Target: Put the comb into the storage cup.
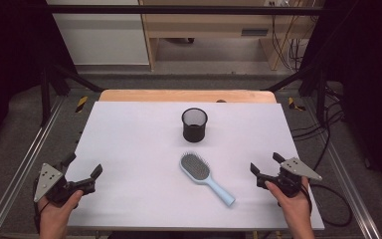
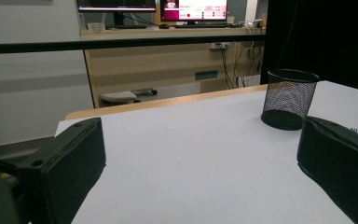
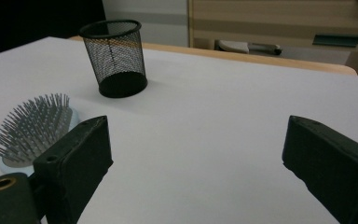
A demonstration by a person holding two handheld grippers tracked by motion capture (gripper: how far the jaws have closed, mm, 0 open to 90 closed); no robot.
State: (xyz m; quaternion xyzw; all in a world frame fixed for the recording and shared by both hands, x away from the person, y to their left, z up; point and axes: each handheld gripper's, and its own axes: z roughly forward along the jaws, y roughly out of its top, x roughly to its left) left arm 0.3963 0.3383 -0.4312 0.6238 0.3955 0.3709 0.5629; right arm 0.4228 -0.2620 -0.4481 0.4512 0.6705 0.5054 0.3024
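At about eight o'clock on the white table top (image 1: 129,149), the left gripper (image 1: 83,172) is held in a hand, its jaws spread wide with only bare table seen between them. In the left gripper view, the mesh pen cup (image 2: 290,98) is seen beyond the right-hand jaw, and a few bristle tips are glimpsed past that jaw's edge.

Just below the centre, the hairbrush (image 1: 205,177) is found lying flat, bristles up, well apart from both grippers. Its oval head is pointed toward eleven o'clock and its light blue handle toward five o'clock. At twelve o'clock from the brush head, near but not touching, the black mesh pen cup (image 1: 194,124) is stood upright, its mouth open.

At about four o'clock, the right gripper (image 1: 264,166) is held in the other hand, jaws likewise wide apart and closed on nothing. In the right gripper view, the hairbrush (image 3: 30,128) is partly covered by the left-hand jaw, with the cup (image 3: 115,57) farther off.

One hairbrush, one cup and two grippers are counted. Between each gripper and the brush, nothing is seen standing on the table.
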